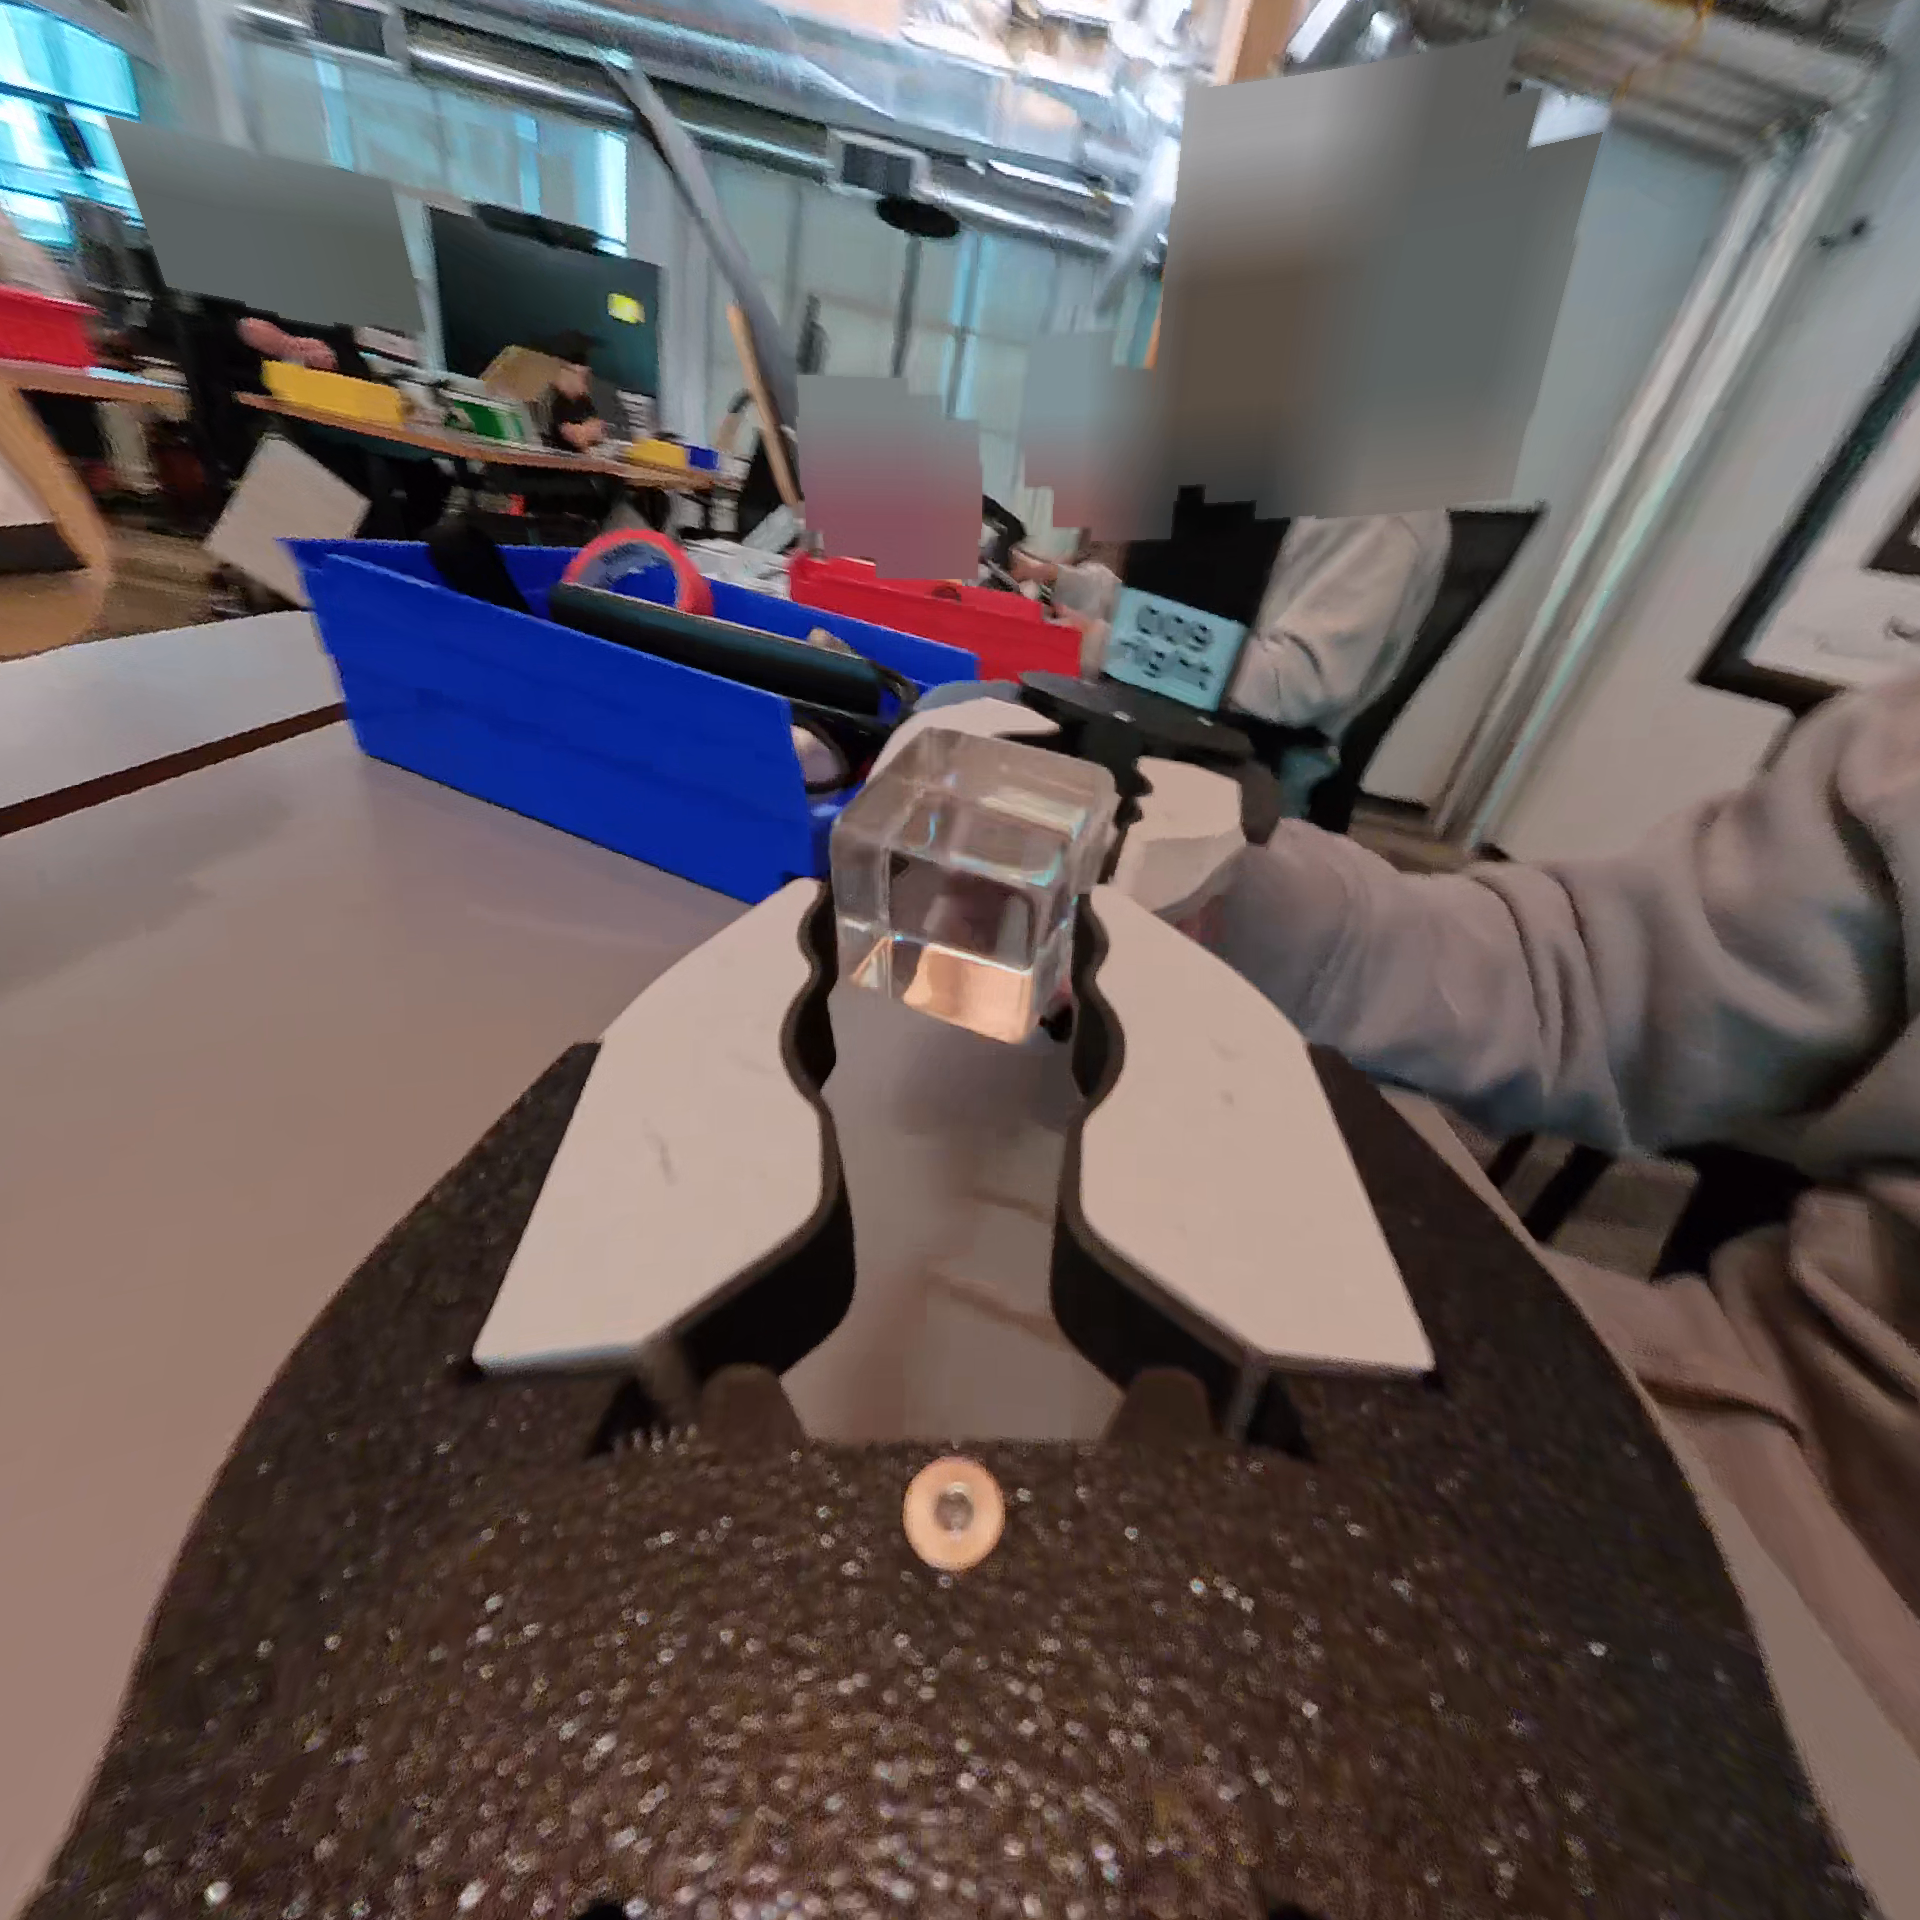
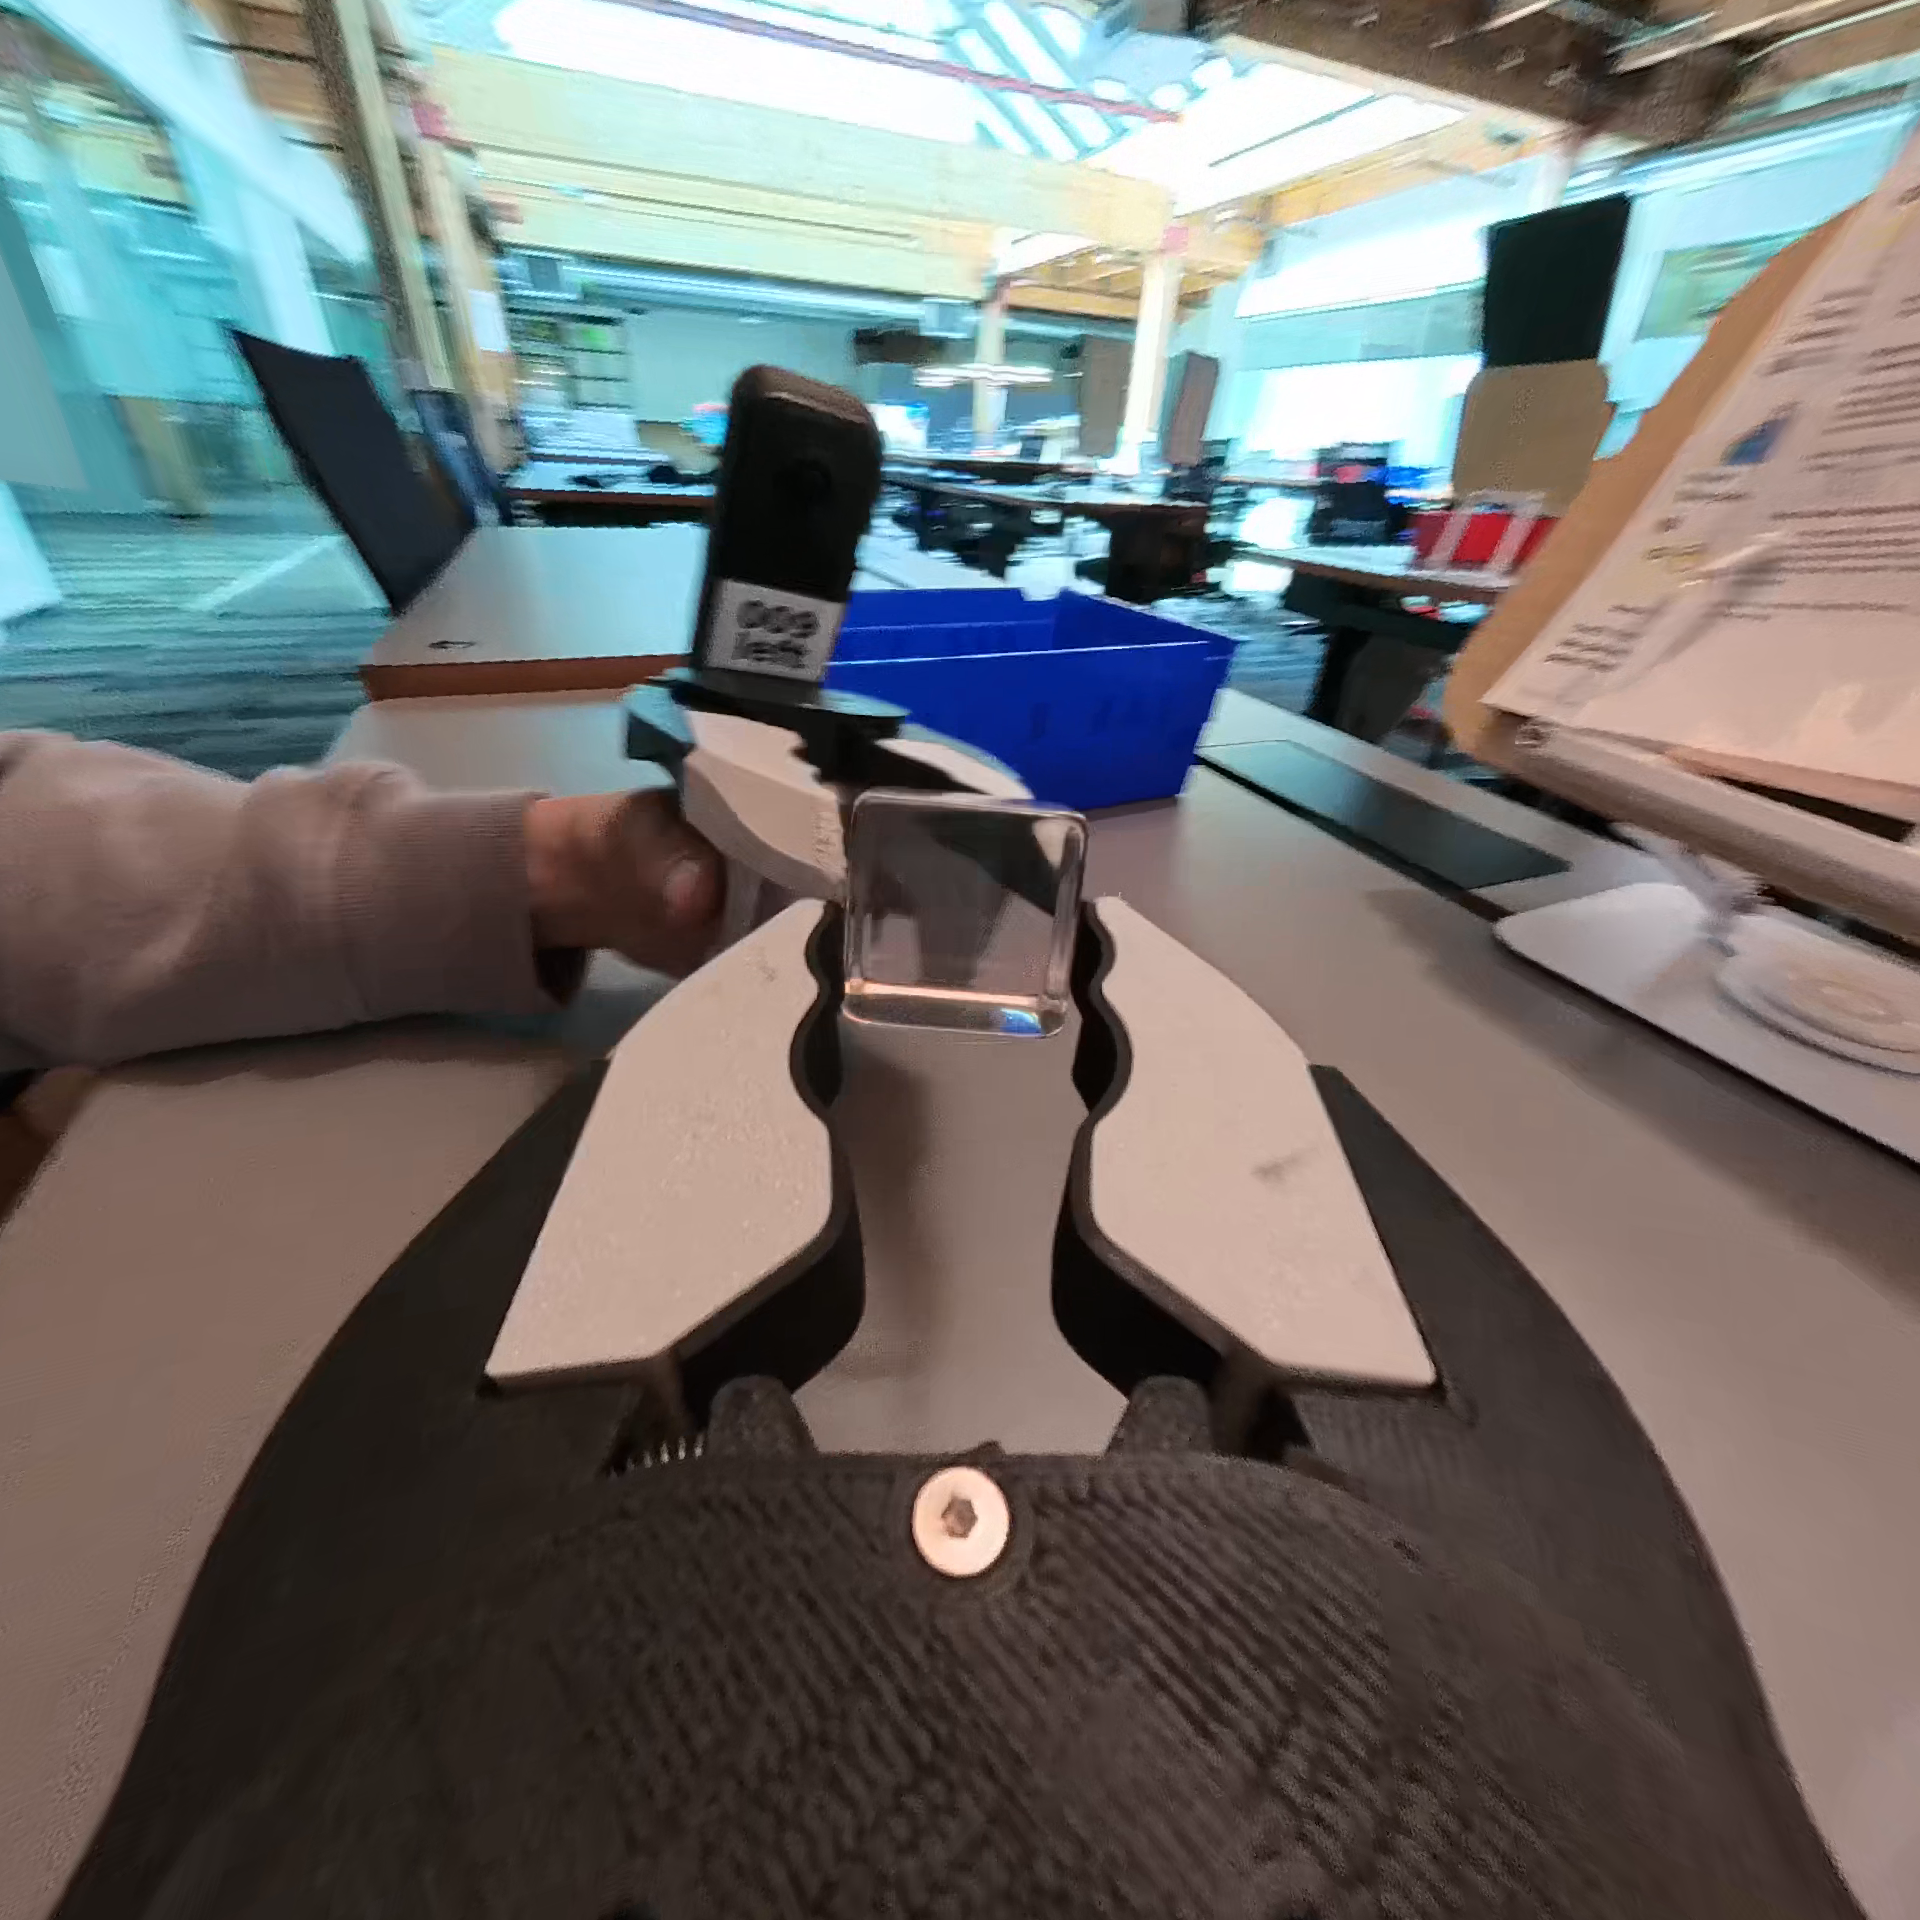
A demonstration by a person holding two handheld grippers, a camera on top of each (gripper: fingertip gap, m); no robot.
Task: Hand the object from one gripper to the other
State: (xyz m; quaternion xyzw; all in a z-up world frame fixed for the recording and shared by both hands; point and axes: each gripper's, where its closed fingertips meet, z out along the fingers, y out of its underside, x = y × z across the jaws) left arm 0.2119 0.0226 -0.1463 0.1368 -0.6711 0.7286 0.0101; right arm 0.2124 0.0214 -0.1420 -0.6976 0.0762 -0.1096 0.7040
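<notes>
The left tool (image 1: 951,956) has its two white fingers (image 1: 717,1091) on both sides of a clear cube (image 1: 961,878), and the cube sits at the tips, lifted above the grey surface (image 1: 260,987). From this view the cube seems pinched between the tips, a little tilted. The right tool (image 2: 956,961) stands in the same way: its white fingers (image 2: 1195,1122) are at the two sides of the same clear cube (image 2: 961,914), with almost no gap. Whether both tools really press the cube, or only one of them, I cannot tell. The two tools point at each other and meet at the cube. In the right wrist view, a hand (image 2: 623,883) in a grey sleeve holds the left tool's handle, and a black camera (image 2: 790,520) stands on top of it. Behind the cube, on the surface, is a blue bin (image 1: 582,717) with some things inside. A red bin (image 1: 935,613) is farther back.
</notes>
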